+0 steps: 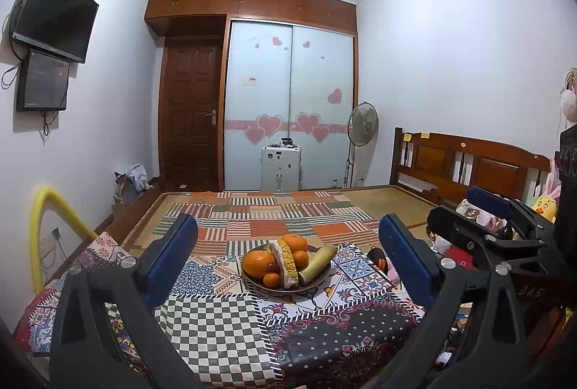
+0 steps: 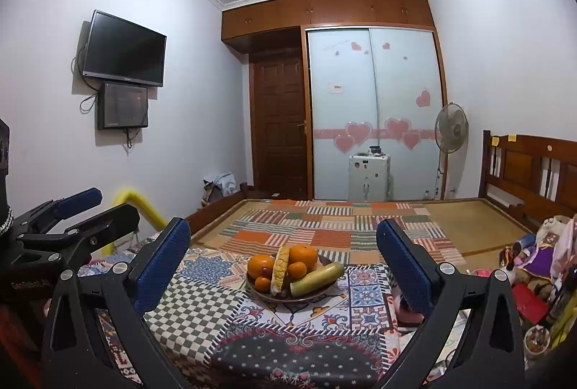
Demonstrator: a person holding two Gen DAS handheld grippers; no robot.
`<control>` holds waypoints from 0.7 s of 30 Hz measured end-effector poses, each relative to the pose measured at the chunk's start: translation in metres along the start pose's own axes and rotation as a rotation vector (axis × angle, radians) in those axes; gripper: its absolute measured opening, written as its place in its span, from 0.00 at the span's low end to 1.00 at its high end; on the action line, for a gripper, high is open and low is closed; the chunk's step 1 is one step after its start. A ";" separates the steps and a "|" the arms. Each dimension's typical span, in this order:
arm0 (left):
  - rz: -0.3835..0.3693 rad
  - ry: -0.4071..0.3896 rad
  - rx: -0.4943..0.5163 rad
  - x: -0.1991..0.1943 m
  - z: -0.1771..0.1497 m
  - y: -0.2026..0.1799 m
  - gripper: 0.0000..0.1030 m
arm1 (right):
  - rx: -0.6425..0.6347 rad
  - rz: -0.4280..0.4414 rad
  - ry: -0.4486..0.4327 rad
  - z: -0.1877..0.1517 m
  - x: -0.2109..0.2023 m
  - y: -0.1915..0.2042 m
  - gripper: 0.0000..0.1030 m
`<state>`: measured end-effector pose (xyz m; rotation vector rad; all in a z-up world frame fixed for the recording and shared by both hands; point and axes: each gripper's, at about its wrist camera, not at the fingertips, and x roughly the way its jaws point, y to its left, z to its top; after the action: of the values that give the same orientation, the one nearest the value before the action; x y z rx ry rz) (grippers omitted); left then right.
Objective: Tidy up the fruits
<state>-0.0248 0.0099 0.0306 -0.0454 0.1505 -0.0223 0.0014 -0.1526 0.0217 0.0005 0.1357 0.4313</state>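
A dark round plate [image 1: 252, 282] [image 2: 322, 295] sits on a patchwork cloth on the bed. It holds several oranges [image 1: 258, 262] [image 2: 302, 254], a yellow corn cob [image 1: 286, 259] [image 2: 280, 268], a green-yellow long fruit [image 1: 321, 262] [image 2: 317, 278] and a small dark red fruit [image 1: 273, 267]. My left gripper [image 1: 288, 262] is open and empty, held above the cloth in front of the plate. My right gripper [image 2: 283, 262] is open and empty too, at a like distance. Each gripper shows in the other's view, the right [image 1: 505, 226] and the left [image 2: 68, 216].
The patchwork cloth [image 1: 223, 327] covers the near bed; a striped quilt [image 1: 274, 216] lies beyond. Stuffed toys and clutter [image 2: 541, 259] lie at the right. A wooden headboard [image 1: 468, 165], a fan [image 1: 362, 126], a white suitcase [image 1: 280, 167] and a wall TV [image 1: 54, 10] surround it.
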 end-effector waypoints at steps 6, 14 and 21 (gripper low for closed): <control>0.003 0.002 0.001 0.000 0.000 0.001 1.00 | 0.005 -0.001 0.002 -0.001 0.001 -0.002 1.00; 0.001 0.008 0.000 0.003 -0.001 0.004 1.00 | 0.003 -0.008 -0.005 -0.001 0.000 -0.004 1.00; -0.017 0.022 -0.006 0.007 -0.002 0.006 1.00 | 0.004 -0.010 0.000 -0.001 0.000 -0.006 1.00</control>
<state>-0.0178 0.0154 0.0275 -0.0523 0.1718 -0.0396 0.0037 -0.1582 0.0201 0.0036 0.1366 0.4207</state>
